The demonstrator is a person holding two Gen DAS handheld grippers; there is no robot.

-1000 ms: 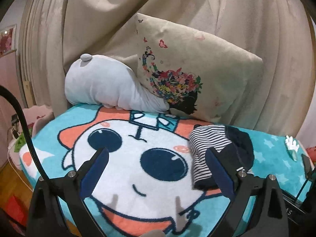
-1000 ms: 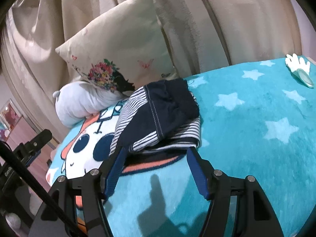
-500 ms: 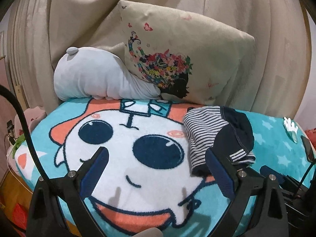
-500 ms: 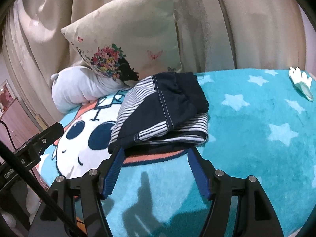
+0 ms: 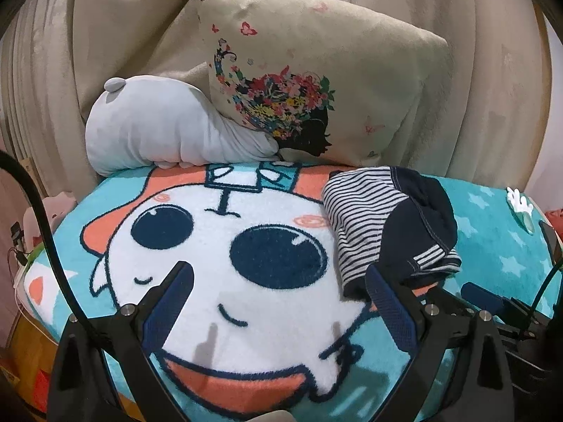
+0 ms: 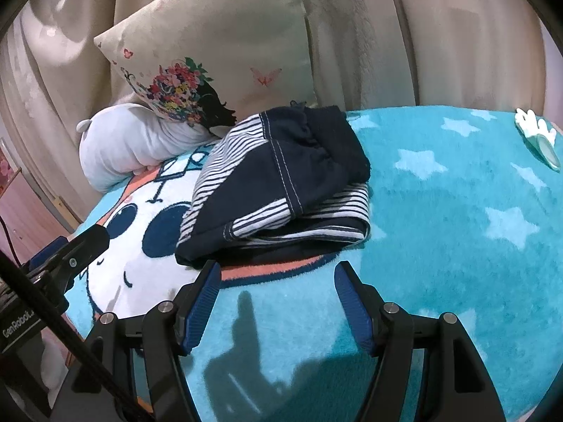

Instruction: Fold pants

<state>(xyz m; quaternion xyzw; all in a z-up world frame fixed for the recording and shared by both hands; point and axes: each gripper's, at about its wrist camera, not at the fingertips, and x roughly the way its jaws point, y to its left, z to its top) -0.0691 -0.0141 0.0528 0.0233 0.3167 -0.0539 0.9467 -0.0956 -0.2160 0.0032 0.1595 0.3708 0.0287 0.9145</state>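
Note:
The pants (image 5: 390, 225) are navy with white-striped panels. They lie folded in a compact stack on the turquoise cartoon blanket (image 5: 246, 246), right of the cartoon face. They also show in the right wrist view (image 6: 281, 183), just beyond my right gripper (image 6: 278, 277). My left gripper (image 5: 278, 281) is open and empty above the cartoon face, with its right finger near the stack's front corner. My right gripper is open and empty, a little short of the stack's near edge.
A floral cream pillow (image 5: 316, 77) and a grey plush toy (image 5: 158, 130) lean against beige curtains (image 5: 105, 17) at the back. A small white and teal object (image 6: 538, 137) lies at the far right of the blanket. The bed's left edge (image 5: 31, 299) drops off to the floor.
Both grippers have drawn back and risen slightly, so the folded pants sit farther from the fingers. The pants have not moved. Both grippers stay open.

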